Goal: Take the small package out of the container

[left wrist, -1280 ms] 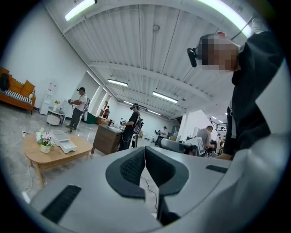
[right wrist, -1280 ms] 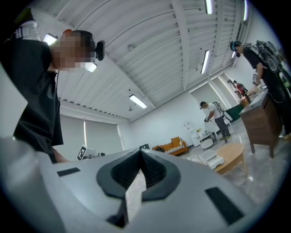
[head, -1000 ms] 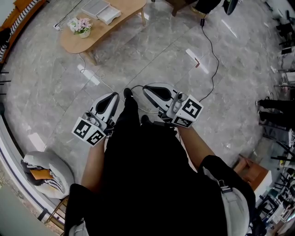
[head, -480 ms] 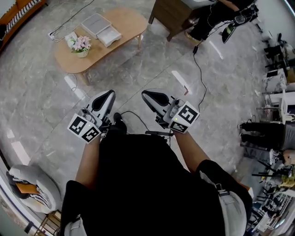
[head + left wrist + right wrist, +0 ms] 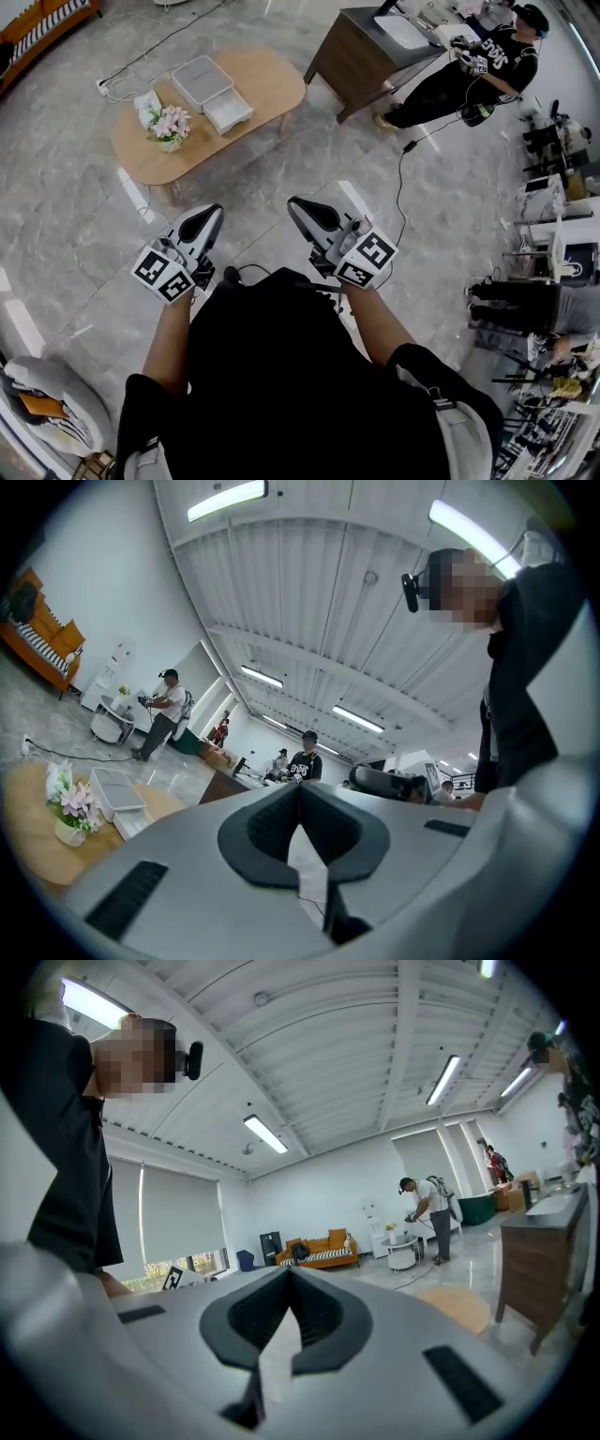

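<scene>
Oval table [image 5: 272, 80] of pale wood with rounded ends, on a glossy grey marble floor [image 5: 75, 225]. On it: a flat grey container [image 5: 201, 80], rectangular with softened corners. Just beside its near edge, a white open tray [image 5: 228, 111]. Toward the left end, a small pot of pink flowers [image 5: 167, 127]. Small package not made out at this range, so impossible to say whether it lies inside. Boxy dark brown desk [image 5: 352, 56] beyond the table's right end, with a person in black [image 5: 469, 70] at its far side. Thin black cable [image 5: 403, 178] snaking over the floor.

Left claw [image 5: 212, 210]: smooth light-grey shell tapering to a dark ribbed tip, checkered marker cube at the rear. Held out roughly level on a bare forearm, ahead of a black-clad torso. Aimed toward the table and well apart from it. Jaws closed tip to tip, nothing between them.

Right claw [image 5: 294, 203]: same shape and same level pose, beside the left with a gap between. Tips angled slightly toward each other. Jaws pressed together here too, empty.
</scene>
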Action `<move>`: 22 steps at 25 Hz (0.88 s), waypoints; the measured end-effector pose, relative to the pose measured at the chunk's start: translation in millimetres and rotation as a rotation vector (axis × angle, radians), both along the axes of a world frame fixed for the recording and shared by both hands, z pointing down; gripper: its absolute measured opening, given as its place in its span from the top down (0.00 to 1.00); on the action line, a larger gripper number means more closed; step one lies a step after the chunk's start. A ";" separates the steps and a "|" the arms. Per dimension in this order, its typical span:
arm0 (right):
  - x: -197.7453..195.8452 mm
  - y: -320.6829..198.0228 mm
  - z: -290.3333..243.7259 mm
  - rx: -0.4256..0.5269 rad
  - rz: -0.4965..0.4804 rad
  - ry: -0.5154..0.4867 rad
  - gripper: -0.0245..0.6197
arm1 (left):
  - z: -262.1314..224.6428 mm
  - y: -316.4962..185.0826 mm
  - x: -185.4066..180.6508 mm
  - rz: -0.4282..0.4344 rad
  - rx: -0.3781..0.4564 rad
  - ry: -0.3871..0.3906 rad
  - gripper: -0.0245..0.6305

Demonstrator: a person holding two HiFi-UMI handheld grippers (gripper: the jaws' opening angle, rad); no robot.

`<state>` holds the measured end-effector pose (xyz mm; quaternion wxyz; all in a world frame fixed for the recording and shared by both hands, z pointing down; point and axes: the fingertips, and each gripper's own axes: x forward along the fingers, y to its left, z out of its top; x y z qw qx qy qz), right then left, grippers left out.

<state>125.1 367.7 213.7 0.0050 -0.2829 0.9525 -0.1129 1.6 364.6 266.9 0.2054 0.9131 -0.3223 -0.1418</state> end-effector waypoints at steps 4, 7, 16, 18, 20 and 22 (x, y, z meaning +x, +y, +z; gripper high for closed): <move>3.9 -21.1 9.2 -0.026 0.012 0.020 0.95 | -2.0 -27.2 12.9 0.032 0.011 0.021 0.93; 4.0 -39.4 12.6 -0.040 0.015 0.016 0.95 | 0.1 -45.5 20.7 0.060 0.006 0.014 0.93; -4.9 -135.3 42.4 -0.092 0.005 -0.028 0.95 | 19.1 -130.1 12.9 0.052 -0.025 -0.030 0.93; -10.0 -166.0 48.4 -0.104 -0.015 -0.028 0.95 | 23.6 -157.3 5.2 0.026 -0.042 -0.023 0.93; -10.5 -202.6 51.7 -0.116 -0.018 -0.032 0.95 | 25.8 -189.2 0.3 0.005 -0.053 -0.021 0.93; -9.0 -237.3 56.2 -0.138 -0.025 -0.032 0.95 | 27.0 -219.8 -0.9 -0.009 -0.061 -0.032 0.94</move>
